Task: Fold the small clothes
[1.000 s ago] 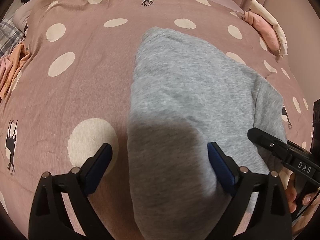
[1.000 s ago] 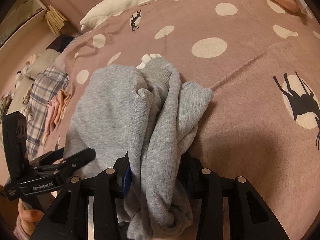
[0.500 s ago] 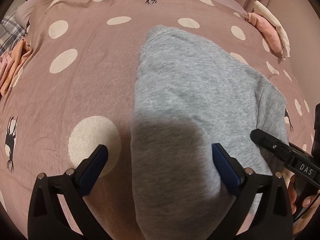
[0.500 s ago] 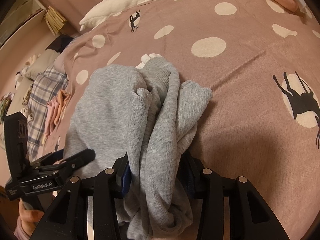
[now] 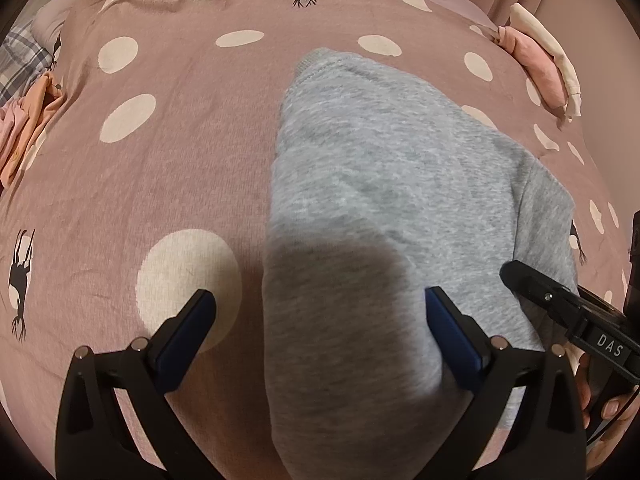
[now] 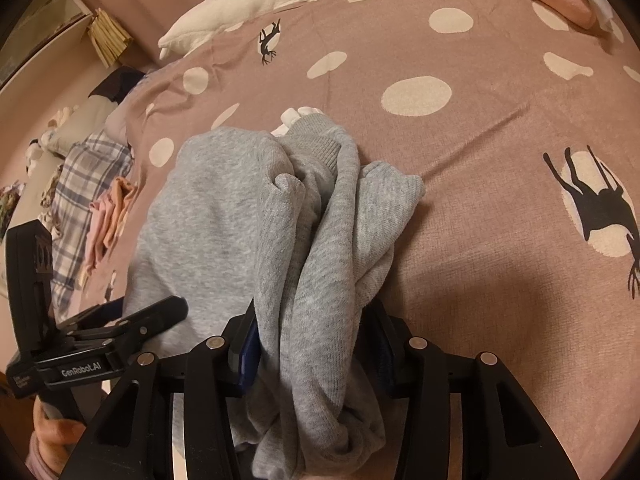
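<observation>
Two grippers work one grey garment [image 5: 384,184] spread on a pink dotted bedcover [image 5: 168,168]. Its near edge sits between the tips of the left gripper [image 5: 320,320], whose jaws have just been opening and now stand spread wide, blue pads [image 5: 452,336] clear of the cloth on both sides. The right gripper [image 6: 316,344] has a bunched fold of the same garment [image 6: 304,264] between its pads; its jaws have just been easing apart, yet the fabric still fills the gap and presses against both sides. Both tools tilt steeply down toward the bed, close side by side, each showing at the edge of the other's view, with fingers of a hand [image 5: 612,404] wrapped on the right handle. Beyond the garment a folded pink and white bundle [image 5: 540,64] lies at the far right edge of the cover, an orange and pink heap [image 6: 108,216] rests beside a plaid cloth [image 6: 80,184] to the left, and a white plush toy [image 6: 248,4] lies along the head of the bed.
</observation>
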